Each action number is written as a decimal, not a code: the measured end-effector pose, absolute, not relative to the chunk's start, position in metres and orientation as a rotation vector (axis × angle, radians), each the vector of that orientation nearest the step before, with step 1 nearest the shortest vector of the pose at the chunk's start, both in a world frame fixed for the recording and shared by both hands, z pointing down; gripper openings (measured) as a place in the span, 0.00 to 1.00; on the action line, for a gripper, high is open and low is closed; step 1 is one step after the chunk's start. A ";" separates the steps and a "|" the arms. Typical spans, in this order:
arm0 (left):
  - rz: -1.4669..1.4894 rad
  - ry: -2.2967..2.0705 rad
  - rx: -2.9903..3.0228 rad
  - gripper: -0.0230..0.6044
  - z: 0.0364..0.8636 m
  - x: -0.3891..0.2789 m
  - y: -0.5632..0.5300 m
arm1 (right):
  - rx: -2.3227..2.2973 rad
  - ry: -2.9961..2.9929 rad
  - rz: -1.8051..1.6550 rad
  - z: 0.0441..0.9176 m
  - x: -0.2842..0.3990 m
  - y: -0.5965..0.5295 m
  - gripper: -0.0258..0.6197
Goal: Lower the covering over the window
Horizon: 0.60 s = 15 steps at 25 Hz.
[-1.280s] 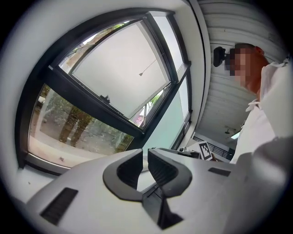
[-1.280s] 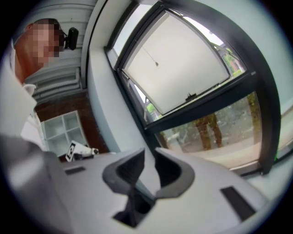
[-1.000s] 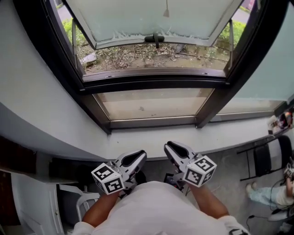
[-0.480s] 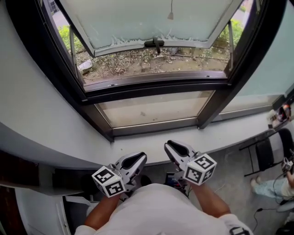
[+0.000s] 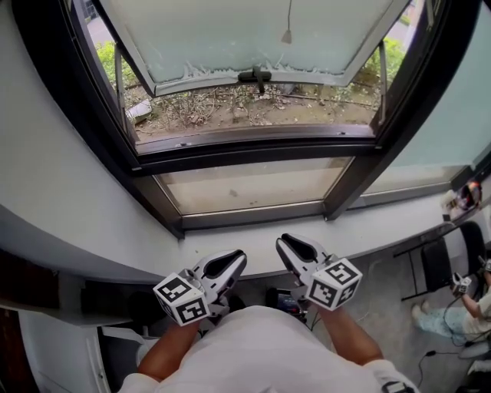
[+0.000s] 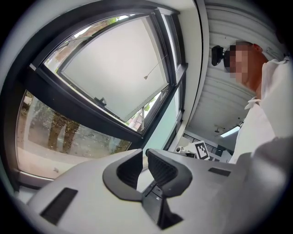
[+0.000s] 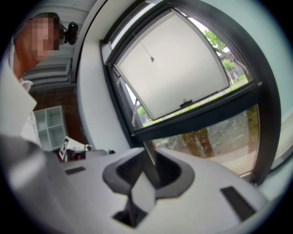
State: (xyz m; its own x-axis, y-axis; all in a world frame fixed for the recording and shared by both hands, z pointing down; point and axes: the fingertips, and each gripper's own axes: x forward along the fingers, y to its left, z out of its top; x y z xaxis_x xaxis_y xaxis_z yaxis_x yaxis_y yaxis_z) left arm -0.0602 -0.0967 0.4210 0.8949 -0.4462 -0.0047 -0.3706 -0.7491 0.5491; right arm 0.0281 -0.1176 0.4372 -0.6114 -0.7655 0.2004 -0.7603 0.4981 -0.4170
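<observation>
**Desk:** Any containers in shot, and what is in them?

**Photographer:** One, a white shelf unit (image 7: 48, 128) with open compartments. It stands at the left of the right gripper view. What the compartments hold cannot be made out.

**Desk:** And the window covering?

**Photographer:** Only its thin pull cord (image 5: 289, 14) shows, ending in a small cone-shaped weight (image 5: 286, 35). It hangs at the top of the head view, in front of the frosted pane of the open sash (image 5: 215, 38) and just above the sash's dark handle (image 5: 255, 75).

**Desk:** Where is the cord relative to the fingers?

**Photographer:** Well apart from them. The left gripper (image 5: 234, 259) and the right gripper (image 5: 288, 244) are held low and side by side over the near edge of the pale sill (image 5: 368, 226). Both point toward the dark window frame (image 5: 245, 150). The cord hangs high beyond them, roughly in line with the right gripper in the head view, and neither gripper touches it.

**Desk:** And the fingers themselves?

**Photographer:** The left gripper's jaws are closed together with nothing in them. The right gripper's jaws stand a little apart and are also empty. A dark bar of the window frame shows through the gap.
</observation>
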 end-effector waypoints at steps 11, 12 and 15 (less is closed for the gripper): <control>-0.213 -0.691 2.555 0.12 0.404 -0.046 -0.124 | -1.336 2.779 -0.618 0.415 0.049 -0.144 0.14; -0.219 -0.698 2.583 0.12 0.398 -0.046 -0.130 | -1.336 2.789 -0.576 0.408 0.050 -0.149 0.14; -0.223 -0.731 2.659 0.12 0.376 -0.046 -0.150 | -1.331 2.818 -0.441 0.381 0.054 -0.168 0.14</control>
State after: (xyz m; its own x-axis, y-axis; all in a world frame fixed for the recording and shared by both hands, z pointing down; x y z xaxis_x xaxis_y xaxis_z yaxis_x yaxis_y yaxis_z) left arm -0.0462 -0.1501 0.3758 0.8526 -0.5199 -0.0525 -0.4610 -0.7958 0.3927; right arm 0.0537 -0.1679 0.3809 -0.6423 -0.7564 0.1236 -0.7580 0.6030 -0.2487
